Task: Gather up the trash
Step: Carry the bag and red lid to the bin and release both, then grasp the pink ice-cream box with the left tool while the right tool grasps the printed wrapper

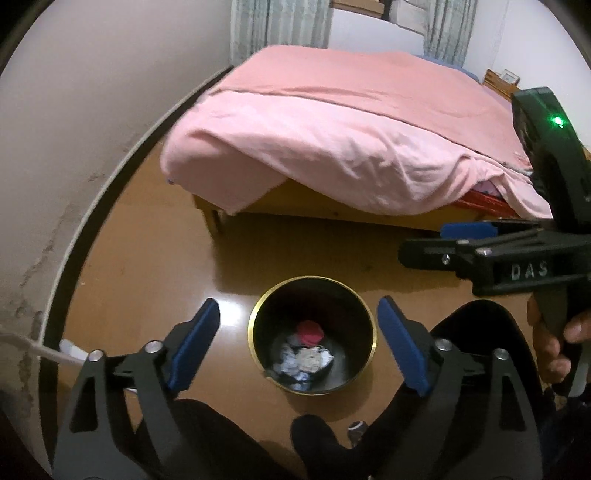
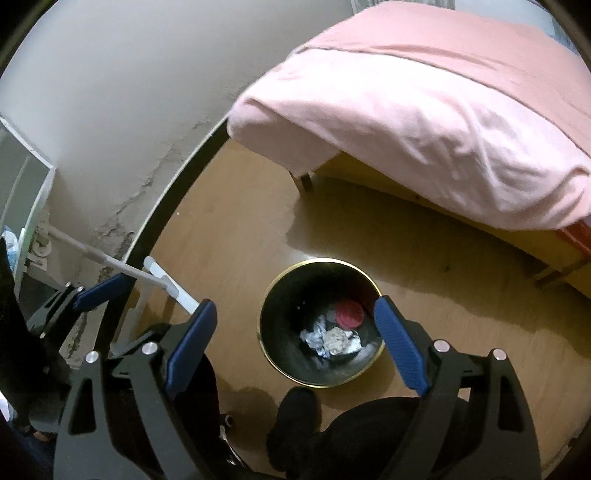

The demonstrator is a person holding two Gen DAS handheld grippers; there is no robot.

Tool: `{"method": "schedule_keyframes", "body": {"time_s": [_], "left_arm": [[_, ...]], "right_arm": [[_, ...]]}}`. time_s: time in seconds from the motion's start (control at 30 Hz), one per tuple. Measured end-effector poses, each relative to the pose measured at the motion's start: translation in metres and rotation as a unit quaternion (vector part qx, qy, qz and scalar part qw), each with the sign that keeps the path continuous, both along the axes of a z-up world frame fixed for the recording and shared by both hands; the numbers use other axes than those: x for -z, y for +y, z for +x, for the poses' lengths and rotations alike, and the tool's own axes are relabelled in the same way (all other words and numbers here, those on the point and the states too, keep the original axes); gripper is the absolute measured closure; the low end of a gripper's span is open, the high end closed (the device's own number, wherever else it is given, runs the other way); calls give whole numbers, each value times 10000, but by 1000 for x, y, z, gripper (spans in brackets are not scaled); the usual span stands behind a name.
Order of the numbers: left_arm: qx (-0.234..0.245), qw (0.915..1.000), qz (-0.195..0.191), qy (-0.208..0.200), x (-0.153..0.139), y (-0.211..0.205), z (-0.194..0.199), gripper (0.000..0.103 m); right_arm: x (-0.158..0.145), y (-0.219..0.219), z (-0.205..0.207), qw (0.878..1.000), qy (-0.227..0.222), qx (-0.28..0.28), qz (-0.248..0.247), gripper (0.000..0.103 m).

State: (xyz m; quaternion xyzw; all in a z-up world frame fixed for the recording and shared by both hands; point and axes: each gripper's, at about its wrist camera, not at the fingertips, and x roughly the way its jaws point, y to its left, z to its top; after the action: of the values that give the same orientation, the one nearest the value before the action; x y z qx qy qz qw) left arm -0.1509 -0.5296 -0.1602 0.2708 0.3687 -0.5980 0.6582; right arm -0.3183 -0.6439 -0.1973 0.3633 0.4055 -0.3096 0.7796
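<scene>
Judging by the crumpled paper [image 1: 304, 360] and red scrap [image 1: 310, 332] lying in the black bin [image 1: 255, 321], collecting looks nearly done: the left gripper [image 1: 299, 343] and right gripper [image 2: 295, 341] hang wide-jawed and empty, no litter visible on the floor [image 1: 155, 266].

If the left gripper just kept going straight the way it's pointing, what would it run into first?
Most likely the black bin on the floor: the open left gripper points down into its mouth, so it would probably meet the crumpled paper and red lid inside. Depth is hard to judge.

This was a home bedroom: a wooden-framed bed [image 1: 280, 210] under a rumpled pink sheet [image 1: 332, 122] filled the upper frame, pale patterned curtains [image 1: 273, 26] hung at top, above a glossy brown wooden floor [image 1: 155, 258].
</scene>
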Motion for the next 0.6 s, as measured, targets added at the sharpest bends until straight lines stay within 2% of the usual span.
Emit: {"method": "schedule_keyframes", "body": {"time_s": [0.2, 0.33, 0.4, 0.5, 0.6], "left_arm": [[-647, 9962, -524, -249, -59, 52, 41, 10], [-1415, 9857, -797, -445, -100, 108, 87, 9], [-1853, 9774, -839, -578, -115, 139, 111, 9], [-2562, 9600, -875, -714, -135, 195, 151, 9], [-3390, 9329, -887, -831, -148, 262, 191, 9]], "right_arm": [[-52, 21, 52, 9968, -145, -563, -543, 19], [-89, 50, 103, 9884, -361, -1166, -905, 18], [-107, 71, 132, 9817, -524, -1533, -998, 18], [-127, 109, 178, 9680, -693, -2141, -1108, 18], [-141, 155, 224, 9500, -829, -2783, -1150, 18]]}}
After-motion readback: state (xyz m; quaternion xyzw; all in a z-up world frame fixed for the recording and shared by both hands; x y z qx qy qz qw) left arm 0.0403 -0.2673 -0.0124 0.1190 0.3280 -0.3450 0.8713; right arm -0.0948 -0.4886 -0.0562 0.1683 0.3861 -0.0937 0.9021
